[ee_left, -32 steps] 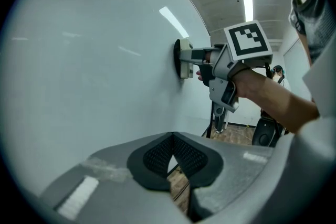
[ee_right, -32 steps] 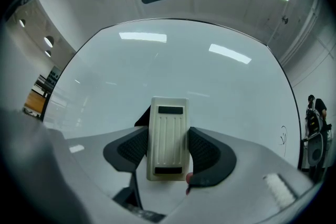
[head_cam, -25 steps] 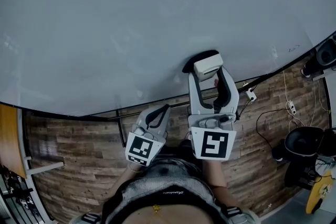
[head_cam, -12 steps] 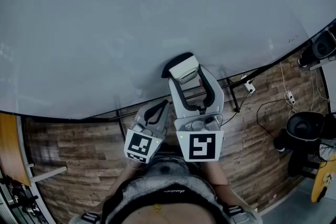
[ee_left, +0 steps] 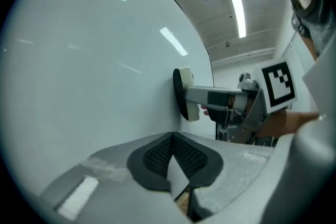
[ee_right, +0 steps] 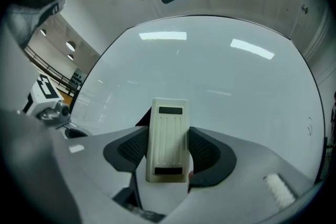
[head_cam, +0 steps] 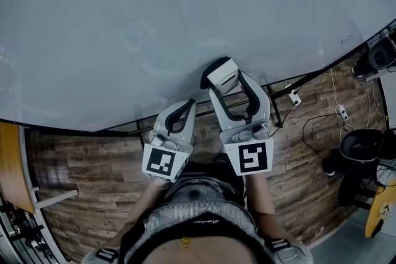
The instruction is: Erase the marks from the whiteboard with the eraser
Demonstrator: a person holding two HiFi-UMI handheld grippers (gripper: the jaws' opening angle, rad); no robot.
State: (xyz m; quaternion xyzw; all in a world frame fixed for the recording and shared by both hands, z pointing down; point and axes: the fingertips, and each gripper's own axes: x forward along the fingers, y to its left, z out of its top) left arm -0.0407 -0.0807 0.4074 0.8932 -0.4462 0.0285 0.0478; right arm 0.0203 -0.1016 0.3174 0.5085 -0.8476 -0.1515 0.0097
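A large whiteboard (head_cam: 161, 15) fills the upper head view; its surface shows only faint smudges and reflections. My right gripper (head_cam: 230, 88) is shut on a cream eraser (head_cam: 221, 76) with a black felt pad, which presses flat against the board near its lower edge. In the right gripper view the eraser (ee_right: 168, 139) stands between the dark jaw pads with the whiteboard (ee_right: 220, 76) behind it. My left gripper (head_cam: 180, 113) hangs lower left of it, shut and holding nothing. From the left gripper view, the eraser (ee_left: 184, 93) sits edge-on against the whiteboard (ee_left: 89, 71).
Below the board runs a wood-plank floor (head_cam: 93, 170). A black stool (head_cam: 362, 164) and cables (head_cam: 322, 127) lie at the right. A small mark (head_cam: 344, 40) sits near the board's right edge. An orange panel (head_cam: 11, 164) stands at the far left.
The right gripper swept the eraser left along the board's lower part, then a little back right and up. The left gripper has risen slightly.
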